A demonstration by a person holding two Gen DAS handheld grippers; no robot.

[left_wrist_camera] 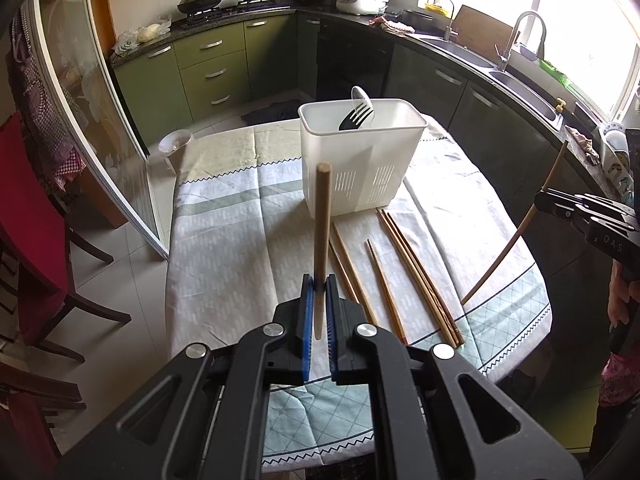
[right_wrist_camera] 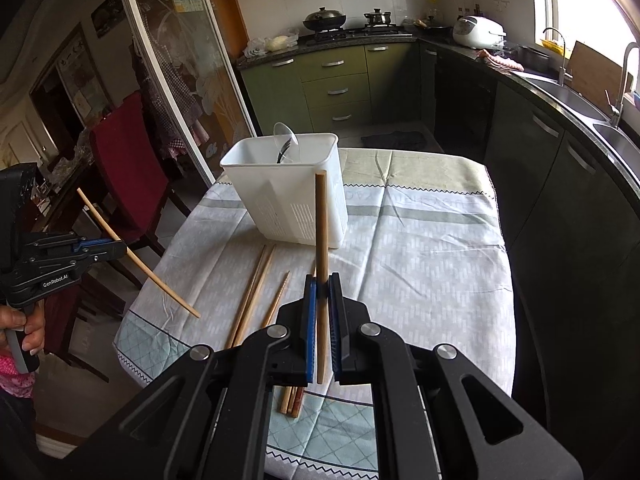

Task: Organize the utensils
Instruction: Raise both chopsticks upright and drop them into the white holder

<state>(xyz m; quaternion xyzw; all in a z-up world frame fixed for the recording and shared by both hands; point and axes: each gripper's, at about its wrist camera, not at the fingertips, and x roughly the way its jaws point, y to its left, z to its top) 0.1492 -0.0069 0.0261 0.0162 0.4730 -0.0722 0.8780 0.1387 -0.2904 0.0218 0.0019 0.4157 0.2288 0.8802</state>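
Note:
My left gripper [left_wrist_camera: 319, 285] is shut on a wooden chopstick [left_wrist_camera: 322, 236] that stands upright above the table, in front of the white utensil holder [left_wrist_camera: 362, 160]. My right gripper [right_wrist_camera: 322, 283] is shut on a second chopstick [right_wrist_camera: 321, 248], also upright. Each gripper shows in the other's view with its stick: the right gripper [left_wrist_camera: 538, 200] at the right edge, the left gripper [right_wrist_camera: 122, 249] at the left edge. Several chopsticks [left_wrist_camera: 416, 272] lie loose on the tablecloth, the same loose chopsticks [right_wrist_camera: 252, 292] showing left of my right fingers. A black fork [left_wrist_camera: 355, 116] and a clear spoon stand in the holder [right_wrist_camera: 288, 188].
The table [left_wrist_camera: 224, 240] wears a patterned cloth and stands in a kitchen. Green cabinets [left_wrist_camera: 212, 72] and a sink counter [left_wrist_camera: 516, 76] run behind and to the right. Red-covered chairs [right_wrist_camera: 124, 160] and a glass sliding door stand to the left. A person's hand [right_wrist_camera: 24, 328] grips the left tool's handle.

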